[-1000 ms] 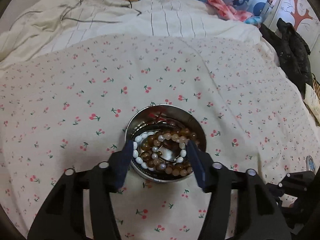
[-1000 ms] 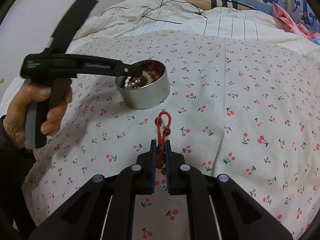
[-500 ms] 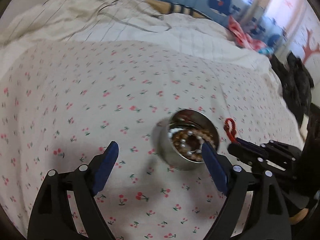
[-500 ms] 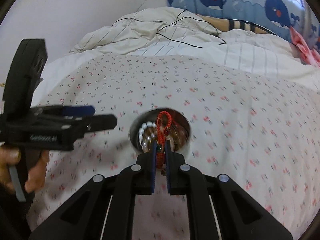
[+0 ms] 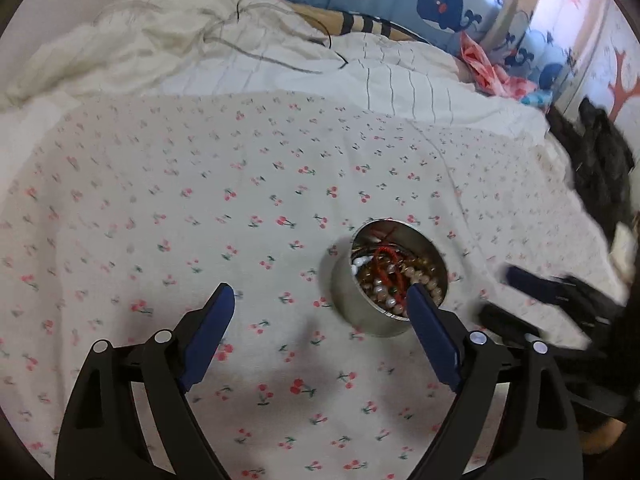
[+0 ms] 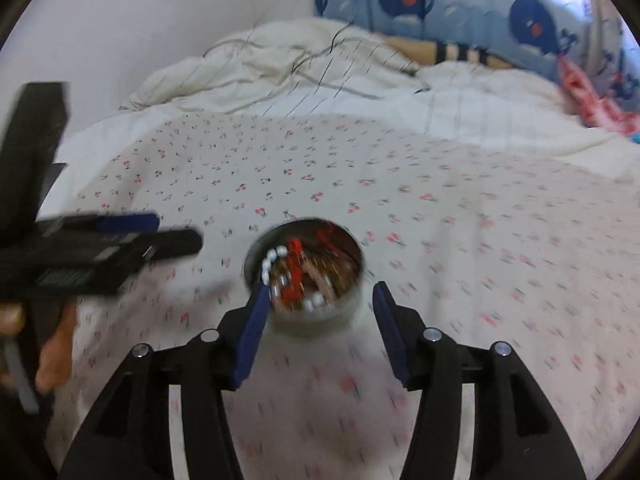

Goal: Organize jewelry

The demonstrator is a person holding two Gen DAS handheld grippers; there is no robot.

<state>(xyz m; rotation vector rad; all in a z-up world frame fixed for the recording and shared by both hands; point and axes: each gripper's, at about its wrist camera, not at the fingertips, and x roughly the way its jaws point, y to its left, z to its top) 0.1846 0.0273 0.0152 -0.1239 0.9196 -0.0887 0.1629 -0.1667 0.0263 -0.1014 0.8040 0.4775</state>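
A round metal tin point(image 5: 362, 307) stands on the cherry-print sheet and shows in the right wrist view too point(image 6: 320, 314). It holds pearl and brown bead bracelets, with a red cord bracelet point(image 5: 386, 266) lying on top; the cord also shows, blurred, in the right wrist view point(image 6: 294, 276). My left gripper point(image 5: 320, 300) is open and empty, to the left of the tin. My right gripper point(image 6: 320, 294) is open and empty just in front of the tin. The right gripper shows at the right of the left wrist view point(image 5: 532, 280), and the left gripper at the left of the right wrist view point(image 6: 132, 232).
The cherry-print sheet point(image 5: 200, 208) covers the bed. A rumpled white duvet point(image 5: 208, 52) with a dark cable lies at the back. Whale-print pillows point(image 5: 400, 4) line the far side. Black clothing point(image 5: 600, 160) lies at the right edge.
My right gripper opened and the red cord bracelet dropped from it into the tin. My left gripper drew back to the left of the tin.
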